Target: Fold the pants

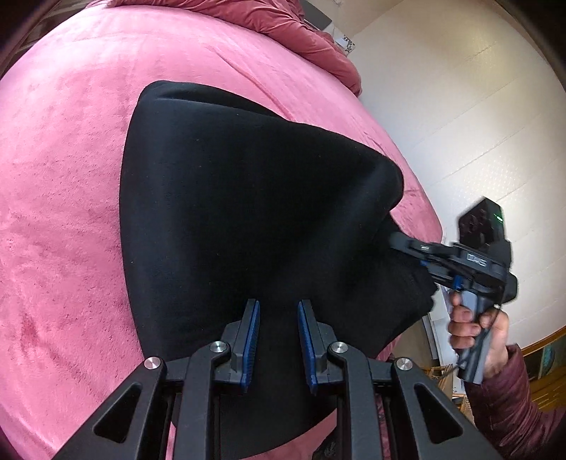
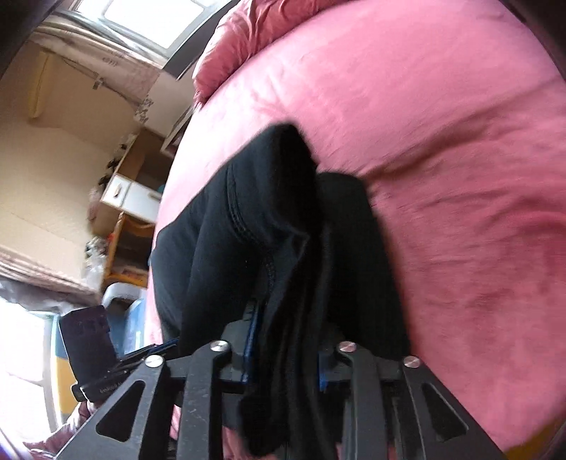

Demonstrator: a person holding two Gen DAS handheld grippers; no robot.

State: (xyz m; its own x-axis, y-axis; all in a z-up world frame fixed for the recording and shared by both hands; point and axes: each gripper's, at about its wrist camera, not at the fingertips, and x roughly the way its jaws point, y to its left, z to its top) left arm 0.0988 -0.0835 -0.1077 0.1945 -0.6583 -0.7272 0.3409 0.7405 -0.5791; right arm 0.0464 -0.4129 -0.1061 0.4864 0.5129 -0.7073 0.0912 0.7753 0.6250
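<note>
Nearest to us, our left gripper [image 1: 278, 341] sits over the near edge of the black pants [image 1: 247, 198]. Its blue-padded fingers [image 1: 252, 339] stand a little apart; the dark cloth runs between and under them, and we cannot tell whether the pads press it.

Our right gripper [image 2: 283, 354] meets the same pants [image 2: 269, 230] at their near right corner. A thick bunch of black fabric fills the space between its fingers. Whether the pads grip it we cannot tell. From the left camera, a hand [image 1: 477, 336] in a dark red quilted sleeve [image 1: 513, 400] holds this gripper's handle, just off the bed's right edge.

The pants lie as a broad, doubled black panel on the pink bedspread [image 1: 63, 212], their right corner lifted off it. A stitched seam shows on the raised fold in the right camera.

Beyond the pants the bedspread is bare up to a crumpled red duvet [image 1: 283, 24] at the far end. To the left of the pants there is wide open bedspread. Off the bed's other side, in the right camera, stand a wooden chair [image 2: 127, 240] and a white drawer unit [image 2: 131, 194], well apart from the pants. A white wall [image 1: 460, 106] lies past the right edge.
</note>
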